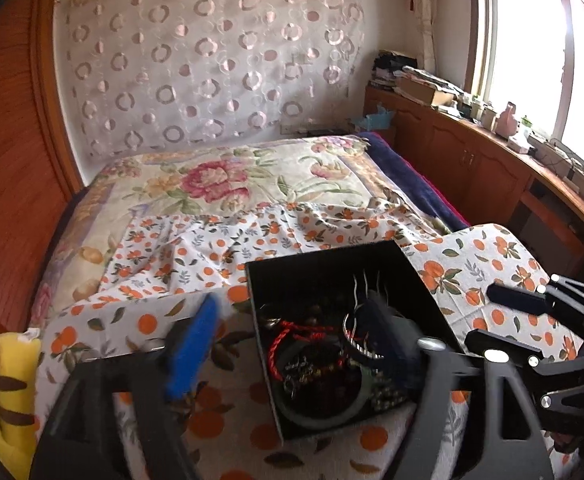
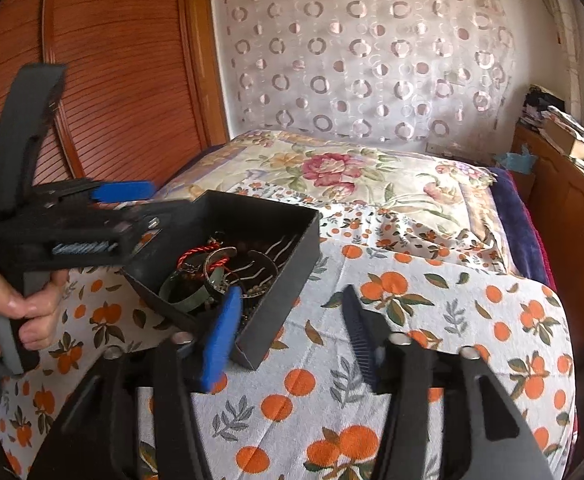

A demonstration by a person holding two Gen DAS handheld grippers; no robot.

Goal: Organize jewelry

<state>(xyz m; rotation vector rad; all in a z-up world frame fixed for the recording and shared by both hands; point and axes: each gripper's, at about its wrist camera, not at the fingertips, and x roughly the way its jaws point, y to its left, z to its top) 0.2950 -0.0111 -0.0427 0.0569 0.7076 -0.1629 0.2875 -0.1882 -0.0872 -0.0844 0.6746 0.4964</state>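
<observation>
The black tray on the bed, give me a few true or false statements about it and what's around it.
1. The black tray holds a tangle of jewelry. True.
2. The tray sits on a plain blue sheet. False: it rests on an orange-print cloth.
3. A red cord lies in the tray. True.
4. The left tongs are clamped shut. False: their fingers stand wide apart.
5. The tray has a lid on. False: it is open-topped.
</observation>
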